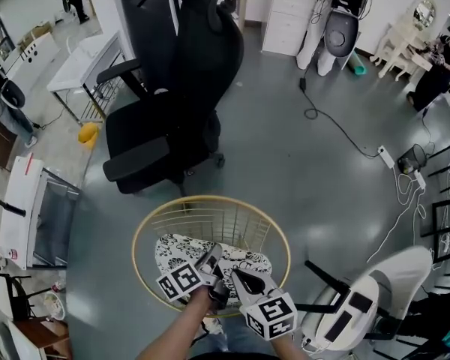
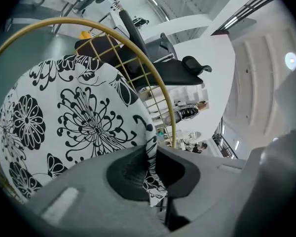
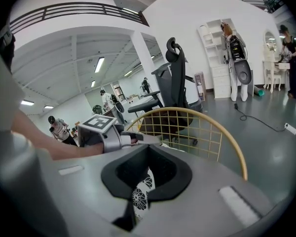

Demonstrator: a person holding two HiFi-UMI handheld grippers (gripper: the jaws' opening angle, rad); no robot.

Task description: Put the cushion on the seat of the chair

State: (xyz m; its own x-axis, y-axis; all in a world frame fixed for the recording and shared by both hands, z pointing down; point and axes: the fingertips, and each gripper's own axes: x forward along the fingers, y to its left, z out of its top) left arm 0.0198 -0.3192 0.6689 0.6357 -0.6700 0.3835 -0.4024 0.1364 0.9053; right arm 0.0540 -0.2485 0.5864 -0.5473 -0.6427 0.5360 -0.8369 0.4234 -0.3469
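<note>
A round gold wire basket (image 1: 210, 198) stands on the grey floor (image 1: 300, 186); a black cable (image 1: 310, 114) runs towards a white power strip (image 1: 385, 156).

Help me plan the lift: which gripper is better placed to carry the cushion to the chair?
Left, slightly: both pinch the black-and-white floral cushion, but the left gripper is nearer the black office chair.

cushion (image 1: 177, 248) near edge covered, chair (image 1: 156, 130) top cut off
</note>
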